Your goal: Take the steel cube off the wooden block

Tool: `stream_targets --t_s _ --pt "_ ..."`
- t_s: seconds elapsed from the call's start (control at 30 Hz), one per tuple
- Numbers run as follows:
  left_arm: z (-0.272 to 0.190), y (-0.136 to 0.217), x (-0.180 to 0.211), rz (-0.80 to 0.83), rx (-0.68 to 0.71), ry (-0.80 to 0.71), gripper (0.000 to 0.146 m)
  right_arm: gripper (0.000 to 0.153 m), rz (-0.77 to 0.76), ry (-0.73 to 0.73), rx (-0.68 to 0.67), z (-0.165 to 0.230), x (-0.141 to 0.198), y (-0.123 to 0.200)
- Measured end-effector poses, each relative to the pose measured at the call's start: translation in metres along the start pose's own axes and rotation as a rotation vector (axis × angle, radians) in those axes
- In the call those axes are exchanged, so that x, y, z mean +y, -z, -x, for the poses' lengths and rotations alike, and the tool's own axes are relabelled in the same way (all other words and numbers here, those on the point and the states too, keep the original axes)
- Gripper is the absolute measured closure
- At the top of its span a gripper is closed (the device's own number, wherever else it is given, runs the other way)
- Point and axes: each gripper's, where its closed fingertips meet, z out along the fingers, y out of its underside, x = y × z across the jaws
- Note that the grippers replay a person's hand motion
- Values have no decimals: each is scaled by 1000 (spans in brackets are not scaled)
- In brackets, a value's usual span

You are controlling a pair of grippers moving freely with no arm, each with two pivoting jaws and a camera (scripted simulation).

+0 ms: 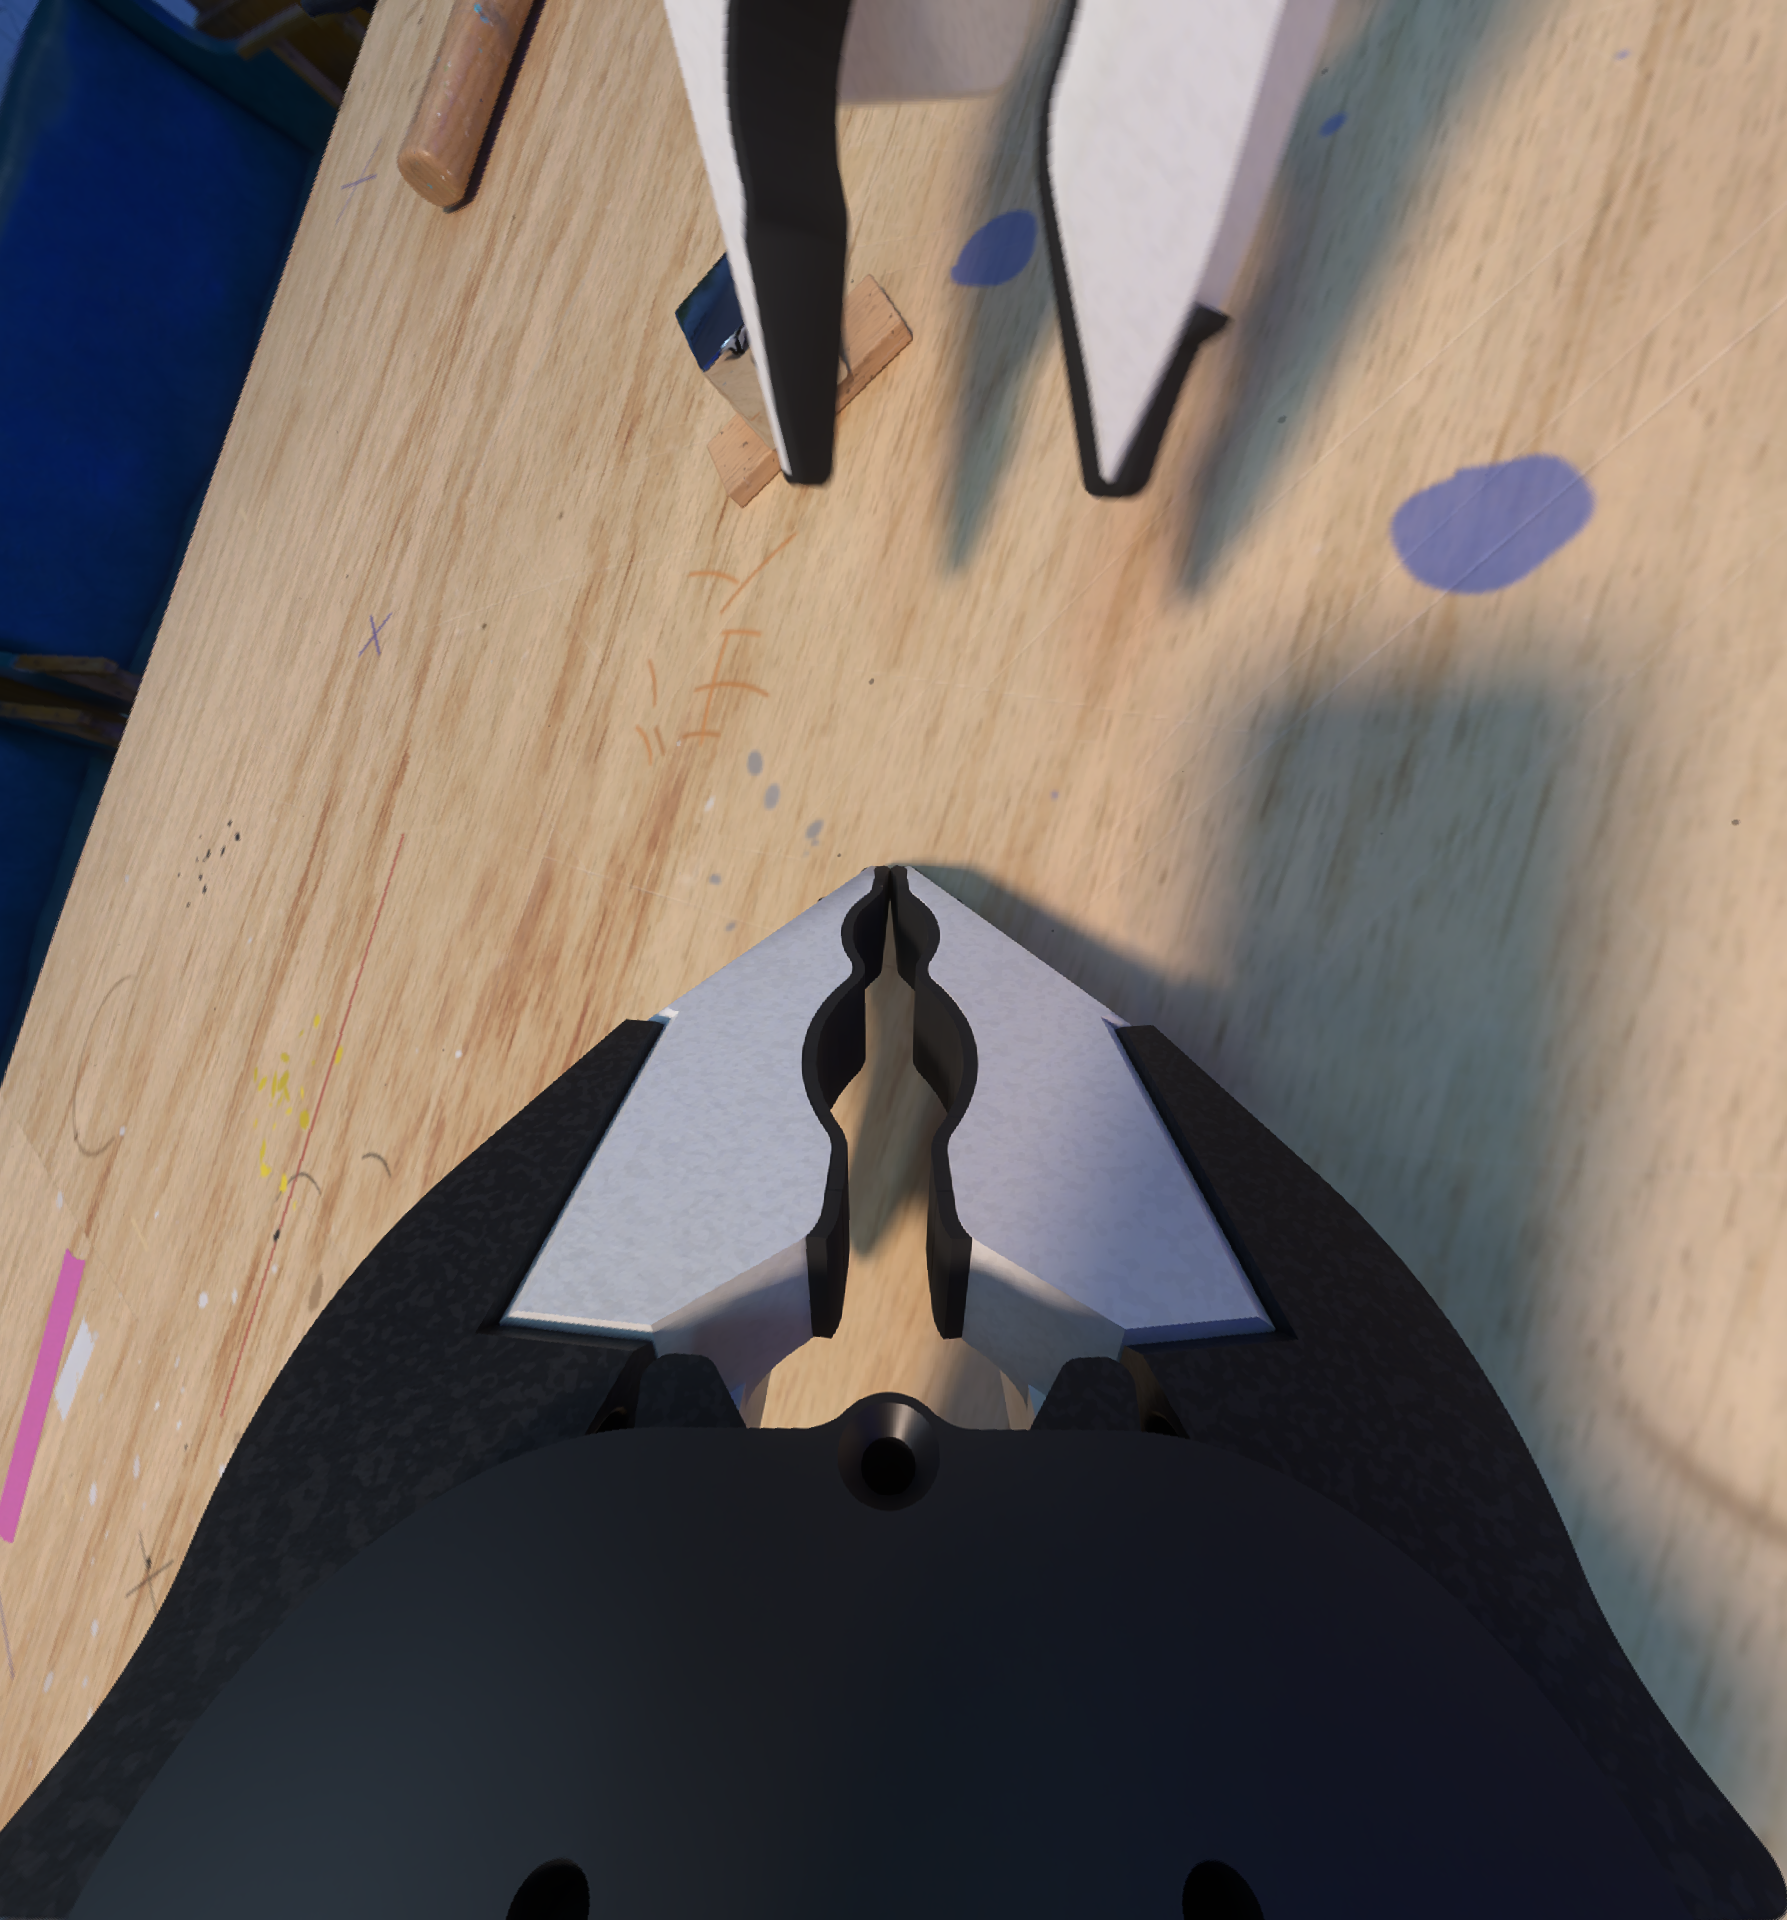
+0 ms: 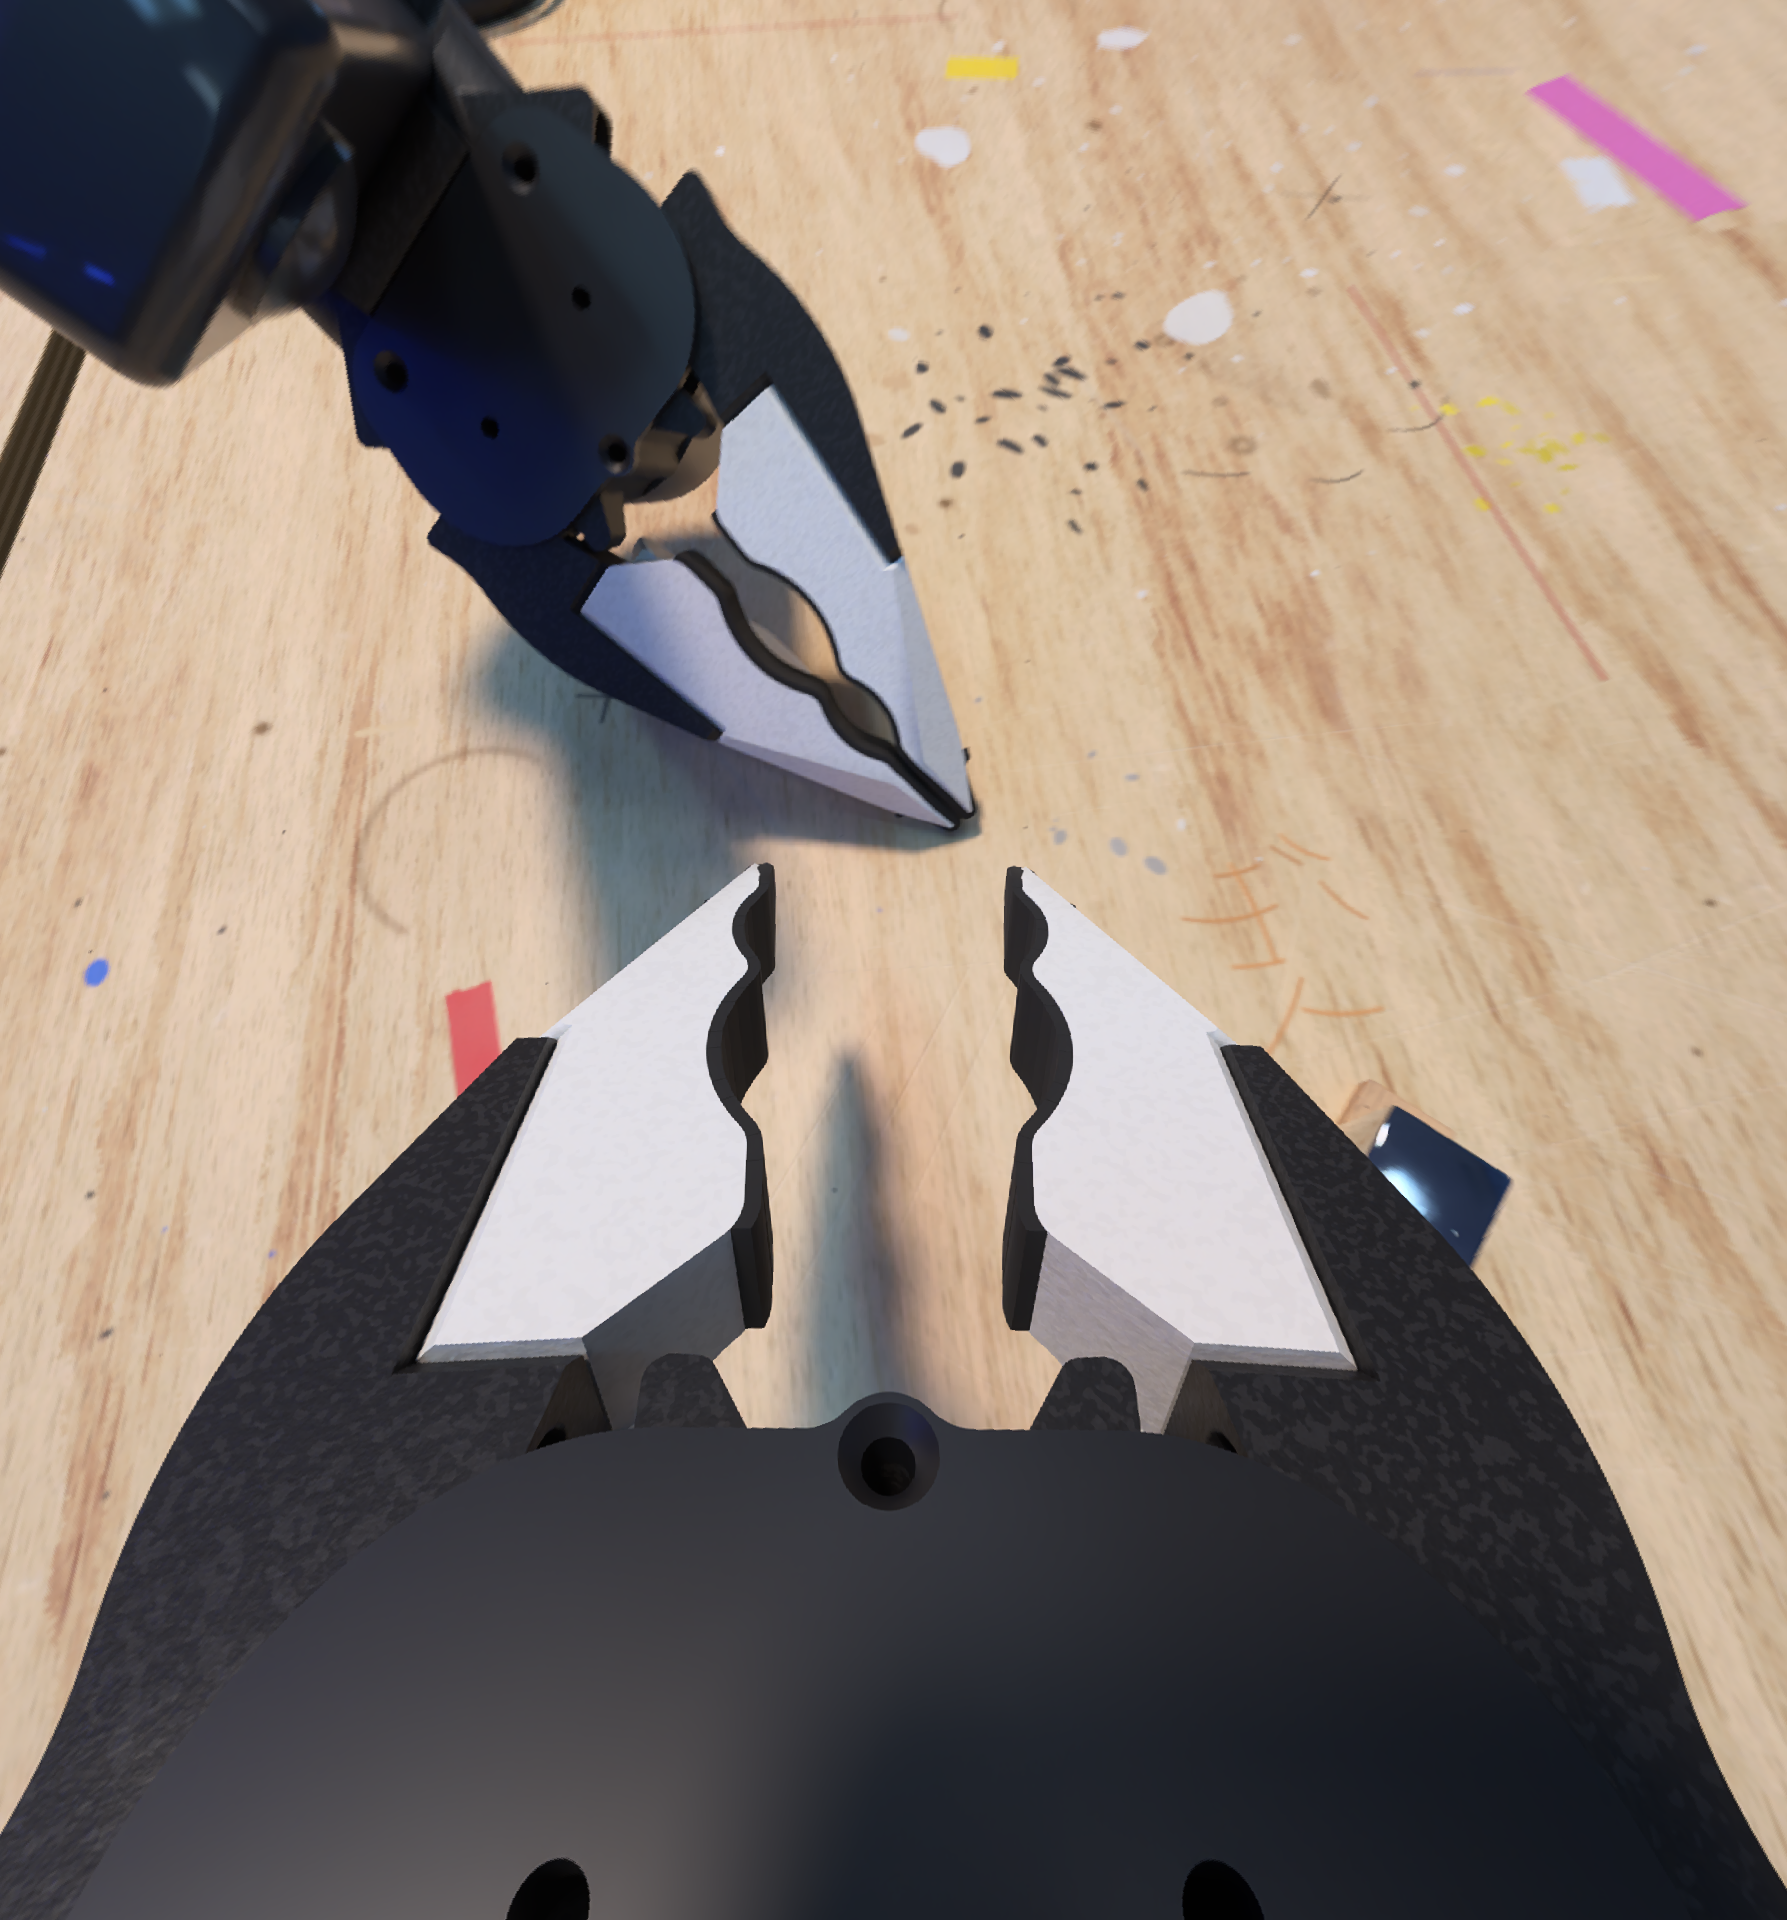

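My left claw [image 1: 889, 873] was pinched closed, empty, low centre. My right claw [image 2: 887, 883] gaped, empty. The cube [image 2: 1440, 1179] sat on the block [image 1: 873, 327] at right edge, on the desk [image 2: 1284, 623].

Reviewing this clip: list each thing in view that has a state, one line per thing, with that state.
left gripper: shut, holding nothing, tips down at the table.
right gripper: open, holding nothing, beside the cube rather than around it.
steel cube: ungripped; whether it sits on the block cannot be told.
wooden block: lying flat on the table.
wooden handle: lying near the table edge.
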Motion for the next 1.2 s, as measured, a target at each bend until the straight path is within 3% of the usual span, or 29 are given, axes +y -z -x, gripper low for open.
stream_targets --t_s 0.2,0.27,0.37,0.53,0.7,0.9,1.2 --pt "0 0 0 1 -2 -1 146 108 -89 -57 180 -42 -6 27" --pt "0 0 0 1 -3 -2 146 108 -56 -93 307 -67 6 37" --pt "0 0 0 1 -4 -3 146 106 16 -151 393 -89 26 43" --pt "0 0 0 1 -5 -2 146 99 63 -274 374 -95 45 35" --pt "0 0 0 1 -7 -5 146 96 119 -303 446 -100 54 28" --pt "0 0 0 2 -9 -5 146 110 124 -343 513 -104 57 27" --pt "0 0 0 3 -18 -11 146 109 108 -375 512 -107 59 27"
